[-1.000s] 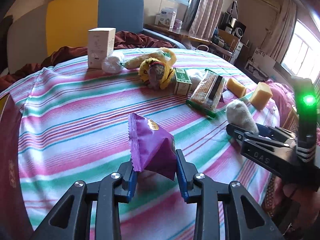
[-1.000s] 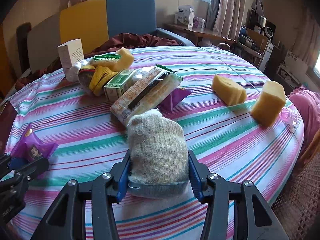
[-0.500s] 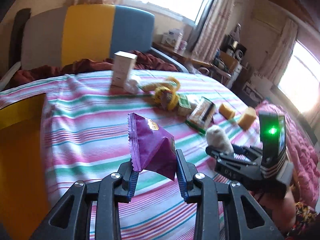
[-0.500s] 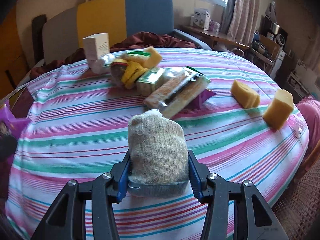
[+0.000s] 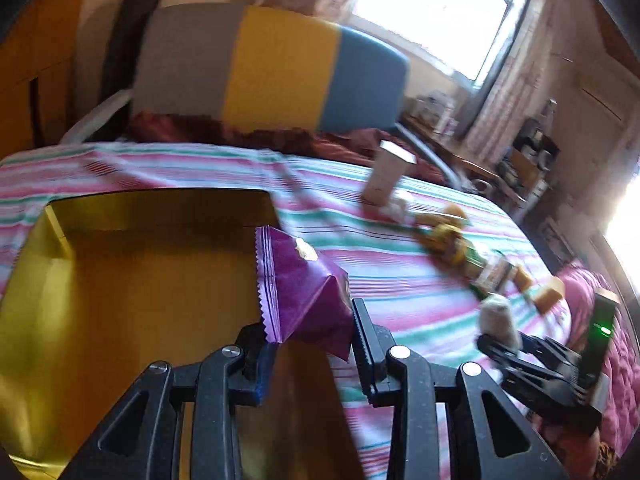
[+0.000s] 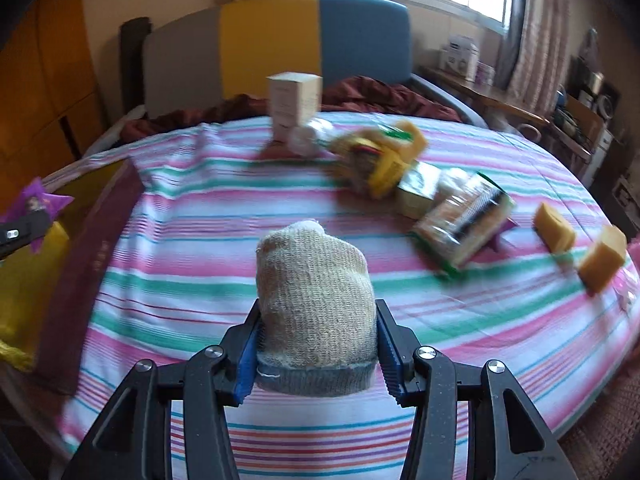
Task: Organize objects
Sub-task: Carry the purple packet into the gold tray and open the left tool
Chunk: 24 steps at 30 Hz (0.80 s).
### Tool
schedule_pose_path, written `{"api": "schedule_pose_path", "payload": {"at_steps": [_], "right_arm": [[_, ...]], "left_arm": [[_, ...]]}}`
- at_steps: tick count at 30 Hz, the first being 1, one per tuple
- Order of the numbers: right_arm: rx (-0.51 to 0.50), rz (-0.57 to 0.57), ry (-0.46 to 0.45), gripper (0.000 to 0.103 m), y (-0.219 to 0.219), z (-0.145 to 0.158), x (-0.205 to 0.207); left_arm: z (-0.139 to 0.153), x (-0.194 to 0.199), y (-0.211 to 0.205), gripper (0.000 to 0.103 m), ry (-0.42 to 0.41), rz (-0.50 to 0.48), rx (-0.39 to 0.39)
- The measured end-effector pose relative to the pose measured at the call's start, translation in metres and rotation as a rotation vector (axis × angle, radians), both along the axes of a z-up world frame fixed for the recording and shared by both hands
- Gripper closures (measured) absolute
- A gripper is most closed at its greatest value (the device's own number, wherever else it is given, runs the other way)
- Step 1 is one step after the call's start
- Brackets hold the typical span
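My left gripper (image 5: 312,340) is shut on a purple snack packet (image 5: 300,292) and holds it above the right edge of an open yellow-lined box (image 5: 132,280). The packet also shows at the far left of the right wrist view (image 6: 34,204). My right gripper (image 6: 316,344) is shut on a rolled beige sock with a grey cuff (image 6: 316,304), held above the striped cloth. In the left wrist view that sock (image 5: 498,318) and the right gripper (image 5: 516,350) sit low at the right.
The round table (image 6: 240,240) has a striped cloth. On it stand a white carton (image 6: 294,100), a heap of packets and a yellow toy (image 6: 380,156), a biscuit pack (image 6: 464,224) and two yellow sponges (image 6: 554,226). The box's dark red side (image 6: 96,264) is at the left.
My left gripper has swung left with the purple packet, from over the cloth to over the yellow box. My right gripper has drawn back a little, the sock in it.
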State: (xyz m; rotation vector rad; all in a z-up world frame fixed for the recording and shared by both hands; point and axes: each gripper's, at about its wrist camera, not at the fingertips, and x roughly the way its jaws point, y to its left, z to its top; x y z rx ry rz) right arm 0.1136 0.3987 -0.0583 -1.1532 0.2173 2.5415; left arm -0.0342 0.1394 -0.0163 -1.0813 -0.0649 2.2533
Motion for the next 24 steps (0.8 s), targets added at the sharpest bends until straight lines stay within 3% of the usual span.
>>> {"api": "schedule_pose_path", "payload": {"at_steps": [10, 20, 24], "right_arm": [[0.002, 0.141, 0.062, 0.052, -0.059, 0.034, -0.024], [0.01, 0.236, 0.099, 0.052, -0.096, 0.058, -0.038], [0.015, 0.262, 0.097, 0.052, -0.106, 0.06, -0.042]], "left_arm": [[-0.025, -0.072, -0.066, 0.069, -0.099, 0.18, -0.076], [-0.045, -0.13, -0.097, 0.068, -0.177, 0.29, -0.135], [-0.046, -0.141, -0.105, 0.058, -0.177, 0.339, -0.157]]}}
